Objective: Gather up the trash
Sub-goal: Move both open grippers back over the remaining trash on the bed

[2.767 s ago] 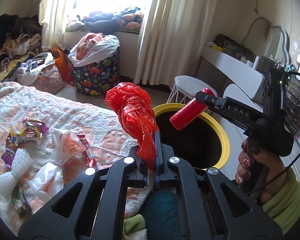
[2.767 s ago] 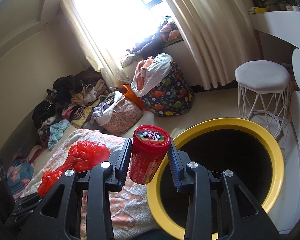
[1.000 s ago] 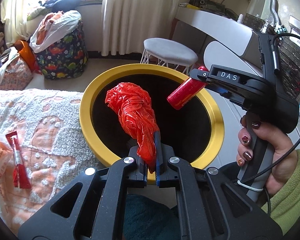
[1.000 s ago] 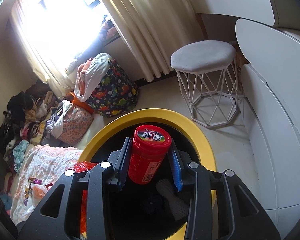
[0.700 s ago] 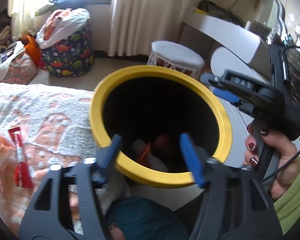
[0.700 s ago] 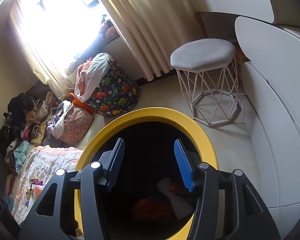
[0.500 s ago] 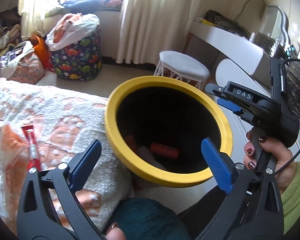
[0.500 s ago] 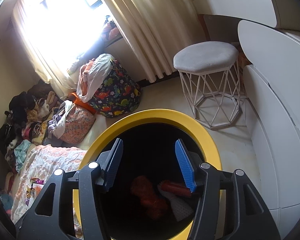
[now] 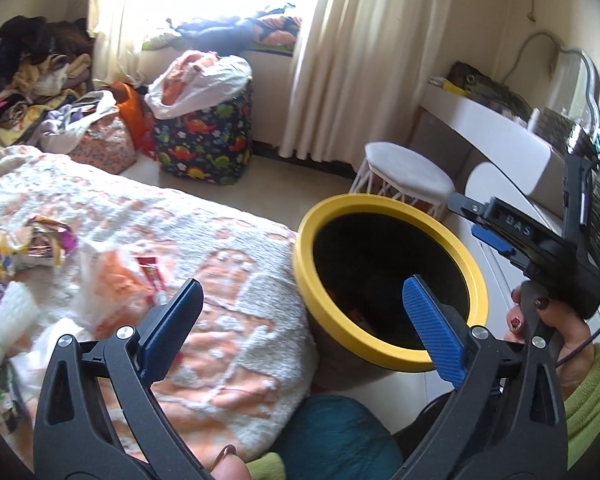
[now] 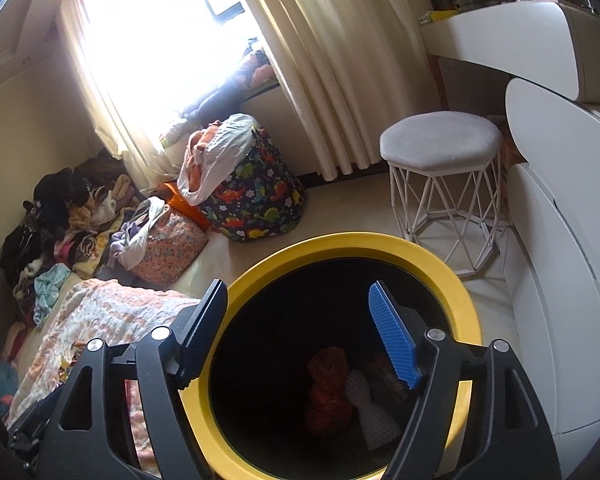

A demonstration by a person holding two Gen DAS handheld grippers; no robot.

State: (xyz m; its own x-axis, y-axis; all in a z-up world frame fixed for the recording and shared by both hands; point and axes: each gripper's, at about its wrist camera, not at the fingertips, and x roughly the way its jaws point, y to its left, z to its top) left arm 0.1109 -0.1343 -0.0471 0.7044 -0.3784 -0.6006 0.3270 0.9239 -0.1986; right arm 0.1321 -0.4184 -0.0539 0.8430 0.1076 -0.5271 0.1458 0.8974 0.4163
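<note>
Both the left gripper (image 9: 306, 316) and right gripper (image 10: 300, 334) are gaping empty; only the right view is showing the red bag (image 10: 327, 390) lying inside the yellow bin (image 10: 466, 312); wrappers (image 9: 44, 240) are littering the blanket (image 9: 236, 264).

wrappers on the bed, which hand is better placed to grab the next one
Left. The left tool is open and faces the bed, where wrappers lie ahead of its left finger. The right tool, also open and empty, hangs over the yellow bin.

Black plastic left gripper (image 9: 300, 312) with blue ribbed fingers (image 9: 432, 324) and silver screws, right gripper (image 9: 484, 226) marked DAS, dark red nails, lime-green sleeve (image 9: 588, 396)
</note>
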